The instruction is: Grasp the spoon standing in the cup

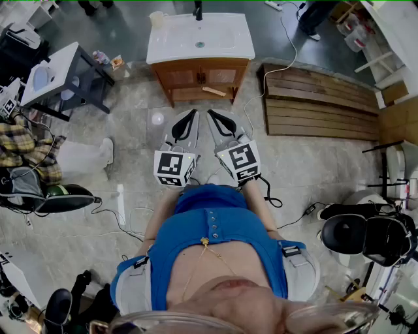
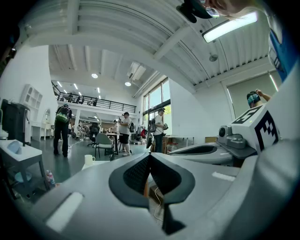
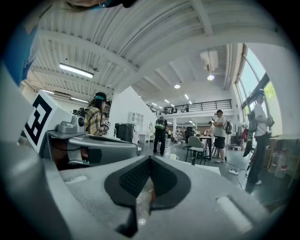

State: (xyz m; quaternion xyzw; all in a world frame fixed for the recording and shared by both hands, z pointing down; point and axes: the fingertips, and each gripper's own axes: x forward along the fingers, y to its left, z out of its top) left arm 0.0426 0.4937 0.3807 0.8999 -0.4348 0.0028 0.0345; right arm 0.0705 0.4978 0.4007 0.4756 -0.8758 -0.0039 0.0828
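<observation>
A white cup (image 1: 157, 18) stands on the far left corner of a white basin top (image 1: 225, 45) on a wooden cabinet. The same cup shows small in the left gripper view (image 2: 89, 159) and the right gripper view (image 3: 174, 157). No spoon can be made out in it at this distance. My left gripper (image 1: 194, 113) and right gripper (image 1: 209, 113) are held side by side in front of my body, pointing at the cabinet and well short of it. Both sets of jaws meet at their tips, the left (image 2: 150, 155) and the right (image 3: 150, 159), with nothing between them.
A wooden pallet (image 1: 320, 101) lies on the floor to the right of the cabinet. A small white side table (image 1: 62, 75) stands to the left, a black office chair (image 1: 369, 235) at the right. Cables run over the floor. Several people (image 2: 124, 132) stand further down the hall.
</observation>
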